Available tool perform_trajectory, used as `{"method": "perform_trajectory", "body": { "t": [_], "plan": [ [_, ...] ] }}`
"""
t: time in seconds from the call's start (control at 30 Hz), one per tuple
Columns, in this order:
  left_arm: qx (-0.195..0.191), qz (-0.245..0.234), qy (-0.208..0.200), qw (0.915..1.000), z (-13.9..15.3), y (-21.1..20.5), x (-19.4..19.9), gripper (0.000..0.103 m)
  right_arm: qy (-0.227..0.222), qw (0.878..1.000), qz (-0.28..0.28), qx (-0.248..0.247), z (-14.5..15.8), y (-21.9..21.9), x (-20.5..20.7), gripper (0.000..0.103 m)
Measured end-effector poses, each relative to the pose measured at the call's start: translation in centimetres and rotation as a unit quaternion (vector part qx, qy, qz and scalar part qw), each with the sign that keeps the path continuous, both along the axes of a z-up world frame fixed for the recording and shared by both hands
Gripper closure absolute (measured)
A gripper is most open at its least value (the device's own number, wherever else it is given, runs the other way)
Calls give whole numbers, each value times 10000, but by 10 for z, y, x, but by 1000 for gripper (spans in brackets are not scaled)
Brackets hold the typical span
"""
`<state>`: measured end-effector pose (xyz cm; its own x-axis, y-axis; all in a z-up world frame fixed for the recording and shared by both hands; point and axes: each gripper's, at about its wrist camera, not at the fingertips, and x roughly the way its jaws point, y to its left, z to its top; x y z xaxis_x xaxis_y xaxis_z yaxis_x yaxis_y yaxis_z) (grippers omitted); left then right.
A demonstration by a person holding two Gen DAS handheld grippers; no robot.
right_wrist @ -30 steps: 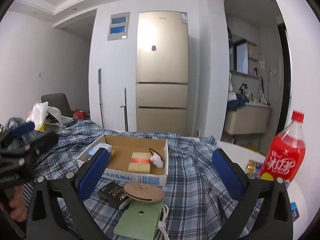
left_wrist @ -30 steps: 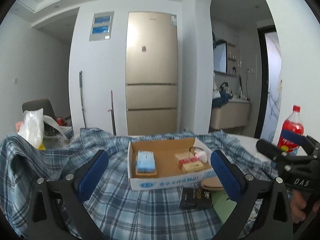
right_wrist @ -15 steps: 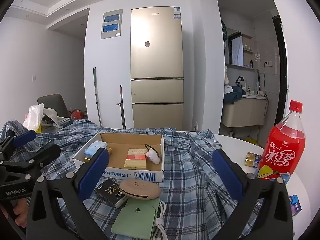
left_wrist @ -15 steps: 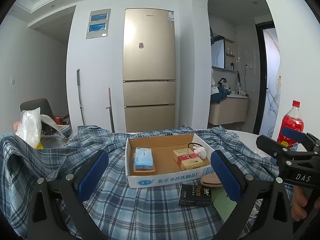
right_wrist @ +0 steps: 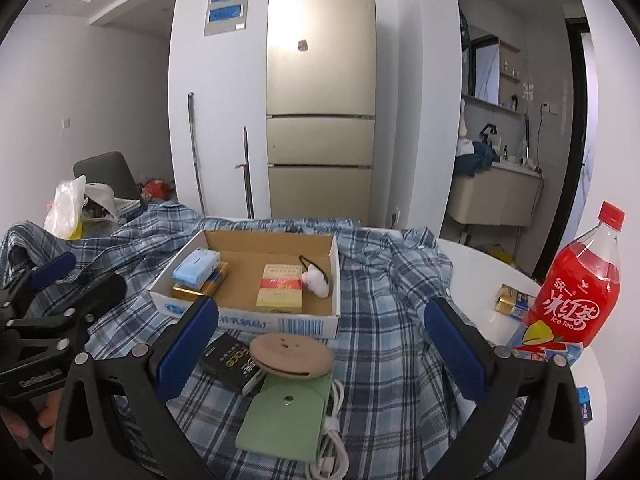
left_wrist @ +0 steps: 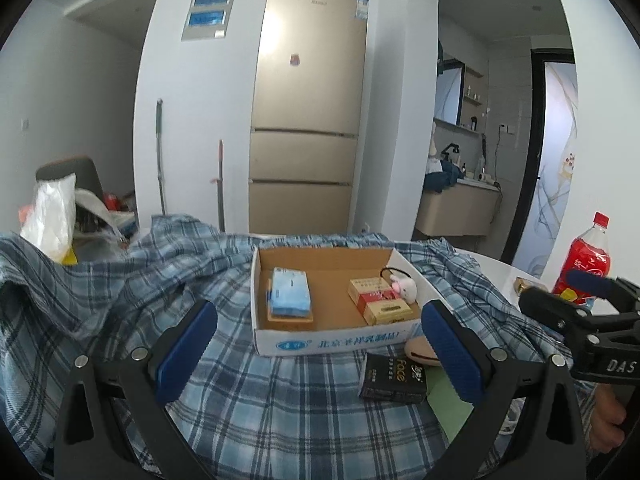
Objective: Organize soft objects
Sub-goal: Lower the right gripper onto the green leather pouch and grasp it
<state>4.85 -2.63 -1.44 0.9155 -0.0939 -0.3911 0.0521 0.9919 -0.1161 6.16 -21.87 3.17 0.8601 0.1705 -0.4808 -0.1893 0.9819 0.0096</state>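
A blue plaid shirt (left_wrist: 120, 300) is spread over the round table (right_wrist: 480, 276), and an open cardboard box (left_wrist: 332, 340) is set on top of it. In the box a blue tissue pack (left_wrist: 290, 290) is seen at the left, a red-and-yellow carton (left_wrist: 378, 300) at the right, and a small pink plush (left_wrist: 404, 286) against that carton. Just in front of the box, on the shirt, lie a black packet (left_wrist: 394, 374), a tan round pad (right_wrist: 292, 354) and a green pouch (right_wrist: 286, 420) with a white cable (right_wrist: 330, 444) beside it. A red bottle (right_wrist: 576, 288) stands right of the box. The left gripper (left_wrist: 320, 348) and the right gripper (right_wrist: 320, 348) are both held spread wide and empty before the box.
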Motion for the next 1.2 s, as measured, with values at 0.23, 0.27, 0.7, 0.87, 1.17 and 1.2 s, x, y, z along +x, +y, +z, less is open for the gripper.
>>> {"method": "perform_trajectory", "body": {
  "t": [0.23,0.27,0.7,0.87,1.17,1.2],
  "plan": [
    [-359,-296,435,9980,-3,7,11,0,968,9947,-317,-152,-17,-5,4,0],
    [-405,-272,392,9980,-1,9,9,0,1011,9941,-327,-219,-19,-4,3,0],
    [-450,-291,17,9986,8,11,-1,0,1633,9764,-169,-1406,-58,43,3,1],
    [-549,-273,111,9981,6,14,2,0,2059,9631,-132,-1731,-76,59,13,6],
    [-364,-239,85,9990,5,7,-1,0,2394,9488,-302,-2038,-95,68,23,13],
    [-359,-248,87,9990,5,6,-1,0,2413,9494,-306,-1986,-95,67,23,13]
  ]
}}
